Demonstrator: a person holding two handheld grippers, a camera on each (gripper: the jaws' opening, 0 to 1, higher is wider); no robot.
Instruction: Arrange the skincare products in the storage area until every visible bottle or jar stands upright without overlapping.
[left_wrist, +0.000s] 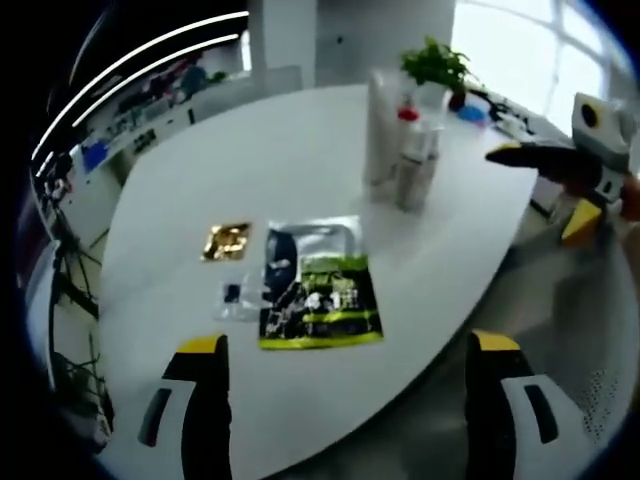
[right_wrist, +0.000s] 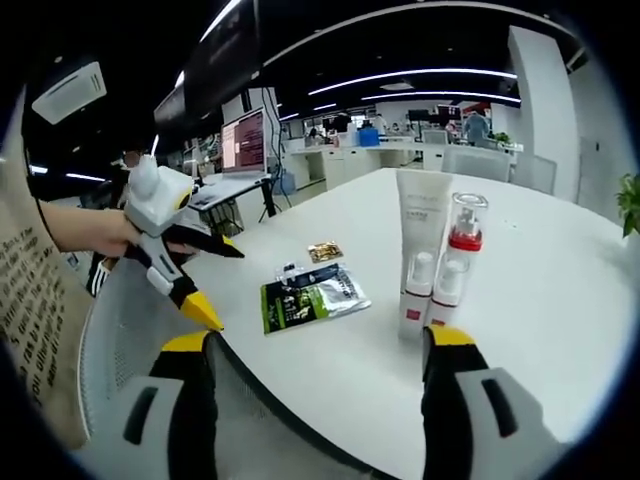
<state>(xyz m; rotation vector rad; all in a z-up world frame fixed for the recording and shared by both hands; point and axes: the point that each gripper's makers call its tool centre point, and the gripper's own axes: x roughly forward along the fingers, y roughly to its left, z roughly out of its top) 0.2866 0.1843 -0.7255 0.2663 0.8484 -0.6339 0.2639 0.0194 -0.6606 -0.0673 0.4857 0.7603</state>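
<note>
White desk (left_wrist: 300, 150) carrying, left to right in the left gripper view: a gold sachet (left_wrist: 226, 241), a small clear packet (left_wrist: 233, 297) and a green-black pouch (left_wrist: 318, 297), all lying flat, long axes along the surface; bottles (left_wrist: 412, 160) and a tall tube (right_wrist: 422, 235) grouped upright, caps skyward. Left tool (left_wrist: 345, 400) and right tool (right_wrist: 315, 385) are both wide open and empty, presumably poised to begin.

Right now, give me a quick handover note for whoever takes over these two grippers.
Left gripper: open, empty, at the table edge near the sachets.
Right gripper: open, empty, facing the bottles.
White tube, red-collared pump bottle and small white bottle stand upright, clustered close together on the white table.
Green-black sachet, gold sachet and small clear packet lie flat.
Nothing grasped yet; spacing the bottles and handling the sachets probably remain.
</note>
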